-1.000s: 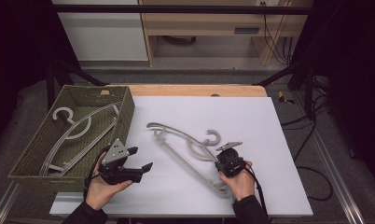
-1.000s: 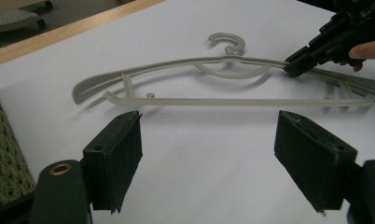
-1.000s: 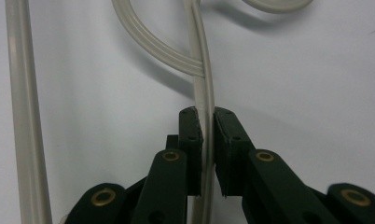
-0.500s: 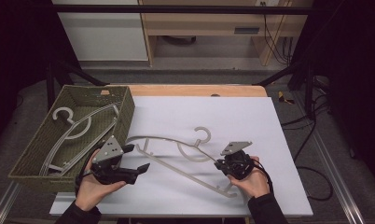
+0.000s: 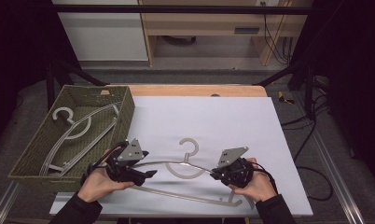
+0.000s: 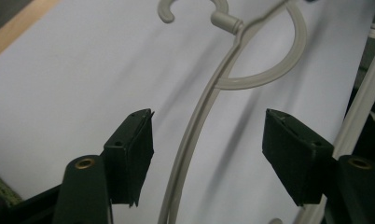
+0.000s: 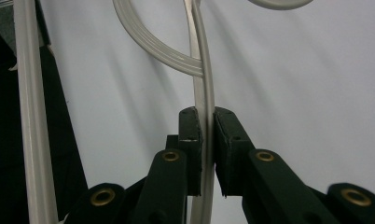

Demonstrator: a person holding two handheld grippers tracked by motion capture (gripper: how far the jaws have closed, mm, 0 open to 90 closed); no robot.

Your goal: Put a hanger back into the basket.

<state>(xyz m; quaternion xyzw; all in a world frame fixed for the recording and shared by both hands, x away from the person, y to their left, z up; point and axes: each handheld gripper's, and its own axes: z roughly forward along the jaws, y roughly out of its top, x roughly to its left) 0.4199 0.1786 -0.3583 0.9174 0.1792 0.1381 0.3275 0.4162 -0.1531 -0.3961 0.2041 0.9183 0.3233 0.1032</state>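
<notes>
A grey plastic hanger [image 5: 189, 144] hangs just above the white table, with its hook pointing to the far side. My right gripper [image 5: 213, 173] is shut on the hanger's right arm; in the right gripper view the pads [image 7: 191, 135] pinch the thin bar [image 7: 202, 70] between them. My left gripper [image 5: 148, 170] is at the hanger's left arm. Its jaws have just been closing, and in the left gripper view the bar [image 6: 199, 126] runs between the pads [image 6: 139, 154] without touching either. The lower bar [image 5: 185, 196] of the hanger lies near the table's front edge.
A green woven basket [image 5: 125, 112] stands at the table's left with other grey hangers [image 5: 78, 130] inside. The white table top [image 5: 223, 116] ends in a wooden strip [image 5: 195, 90] at the back. Cables [image 5: 316, 163] trail on the floor at the right.
The hanger has turned from lying diagonally to spanning both grippers, hook away from me, and has risen. My right hand moved right and up. My left gripper came onto the hanger's arm, jaws narrower.
</notes>
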